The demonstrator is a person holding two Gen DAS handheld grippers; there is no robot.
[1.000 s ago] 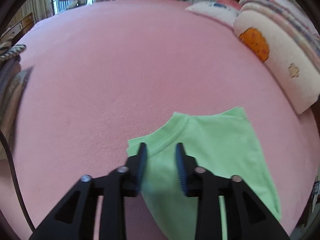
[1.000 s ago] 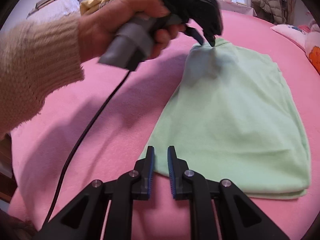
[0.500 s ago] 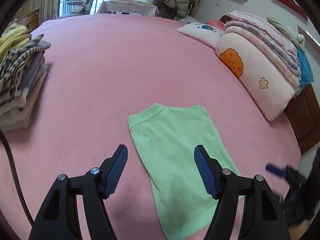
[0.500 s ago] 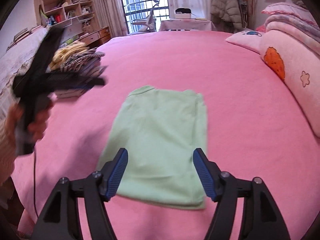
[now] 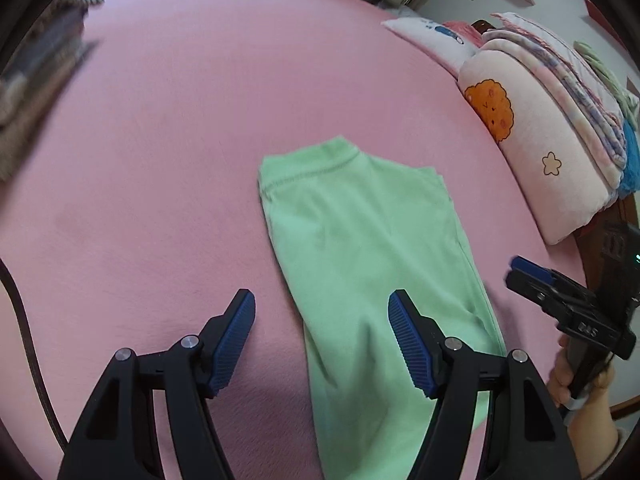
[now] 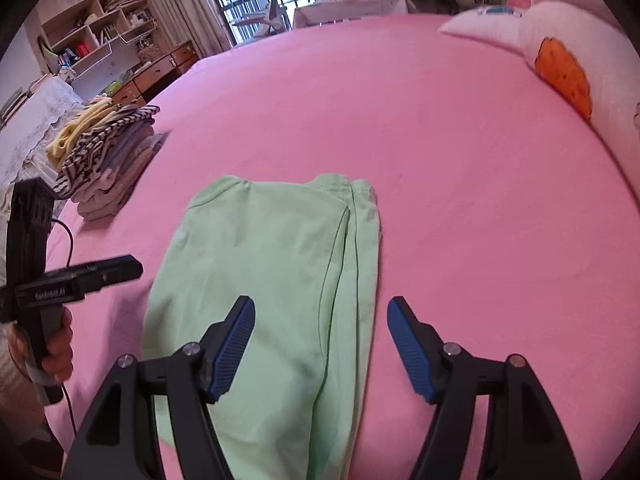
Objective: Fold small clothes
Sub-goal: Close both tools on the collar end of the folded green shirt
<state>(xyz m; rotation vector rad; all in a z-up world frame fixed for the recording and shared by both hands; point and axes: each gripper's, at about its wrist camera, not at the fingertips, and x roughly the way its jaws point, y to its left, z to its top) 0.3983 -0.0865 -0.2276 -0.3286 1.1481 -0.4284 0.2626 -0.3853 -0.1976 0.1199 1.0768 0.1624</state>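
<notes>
Your left gripper (image 5: 322, 334): blue-padded jaws spread wide, holding nothing, low in the frame over the near end of the cloth. Your right gripper (image 6: 320, 340): likewise wide apart and empty. Light green folded cotton shirt (image 6: 272, 280): lies flat at frame centre on the pink fleece bedspread (image 6: 460, 184), collar at the far end. Stack of folded striped clothes (image 6: 104, 152): left, well apart. Cream cushion with an orange cookie face (image 5: 532, 140): upper right.

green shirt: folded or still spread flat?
Partly folded. The green shirt lies as a narrow strip on the pink bed, layered edges along its right side; both grippers open, clear.
</notes>
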